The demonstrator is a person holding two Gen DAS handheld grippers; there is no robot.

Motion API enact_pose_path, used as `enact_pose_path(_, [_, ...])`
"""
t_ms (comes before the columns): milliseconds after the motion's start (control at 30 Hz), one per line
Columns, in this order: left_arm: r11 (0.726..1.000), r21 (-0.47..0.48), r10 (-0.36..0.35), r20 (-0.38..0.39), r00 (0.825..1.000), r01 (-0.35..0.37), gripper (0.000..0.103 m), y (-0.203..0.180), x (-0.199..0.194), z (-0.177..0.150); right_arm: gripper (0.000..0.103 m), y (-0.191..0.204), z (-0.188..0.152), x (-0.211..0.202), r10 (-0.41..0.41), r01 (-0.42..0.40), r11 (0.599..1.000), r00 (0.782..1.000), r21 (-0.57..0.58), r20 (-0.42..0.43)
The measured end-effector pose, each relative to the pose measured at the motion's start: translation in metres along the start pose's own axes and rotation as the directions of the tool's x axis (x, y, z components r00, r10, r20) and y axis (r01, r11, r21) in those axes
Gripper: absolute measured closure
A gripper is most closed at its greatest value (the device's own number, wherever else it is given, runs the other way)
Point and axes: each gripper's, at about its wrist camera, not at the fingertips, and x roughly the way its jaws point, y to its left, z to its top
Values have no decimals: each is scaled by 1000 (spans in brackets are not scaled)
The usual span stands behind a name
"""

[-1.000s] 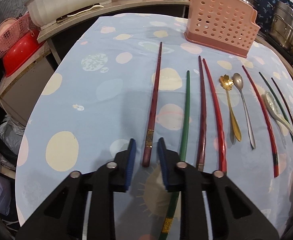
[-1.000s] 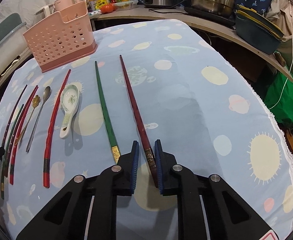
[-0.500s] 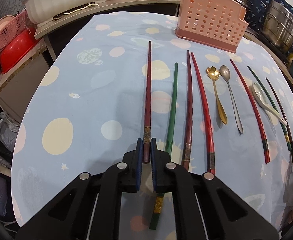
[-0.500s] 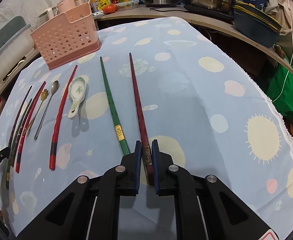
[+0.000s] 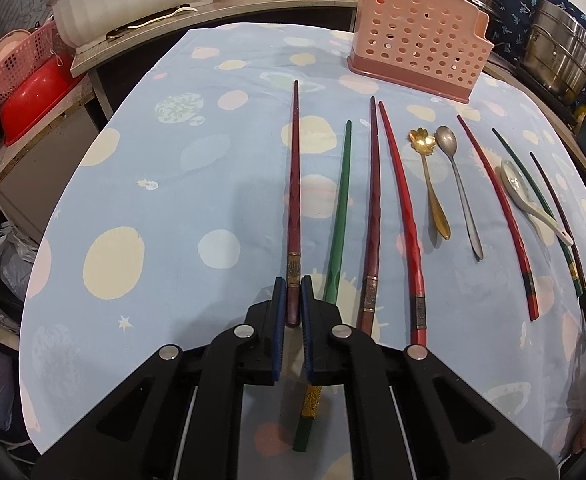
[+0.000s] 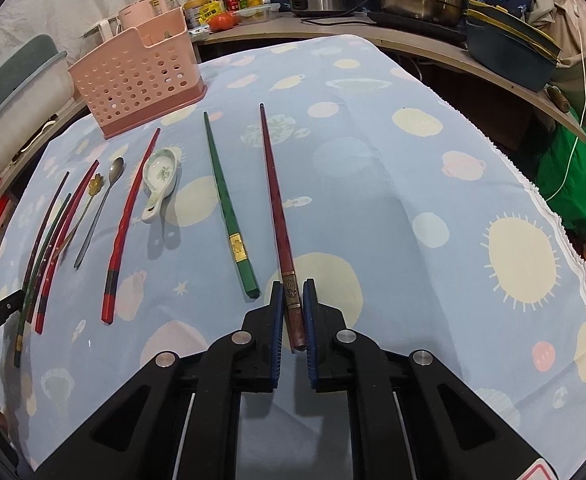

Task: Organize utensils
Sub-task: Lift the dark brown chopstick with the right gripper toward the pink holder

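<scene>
Both tongs are clamped on a chopstick butt end right now: the left tongs [image 5: 291, 300] pinch the leftmost dark red chopstick [image 5: 294, 184], and the right tongs [image 6: 293, 304] squeeze the rightmost dark red chopstick [image 6: 275, 200] just past its brass band. Both sticks point away over the counter [image 5: 153, 208] with its blue spotty cloth. Just beside the right one lies a green chopstick [image 6: 225, 196], then the white ceramic spoon [image 6: 159, 176], a bright red chopstick [image 6: 127, 216], a silver spoon [image 6: 107, 196] and a gold flower spoon [image 6: 93, 188], with more chopsticks bunched at the far left. At the back of the counter stands the pink perforated utensil holder [image 6: 137, 84], well apart from everything.
</scene>
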Motion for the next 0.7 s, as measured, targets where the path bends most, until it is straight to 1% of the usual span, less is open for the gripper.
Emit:
enact_pose_path(200, [1000,-9,-16,2,1000,16,96,3,-8,-4,95,-1,-7,-9,9,-9,1000,1000,1,-16])
enact_pose_path(333, [1000,-10,-23,22,999,24,96,5,-22,-8,95,1,-12,-22,15,-15,1000,1000,-11,-16])
enact_pose_path(500, [999,-12,-32,60,998,33,96,5,-47,-9,95,5,-8,-49,31,-30,999,999,-28,27])
enact_pose_path(700, [999,-13,-41,121,992,43,96,3,-82,-2,96,8,6,-85,49,-45,998,993,-35,110])
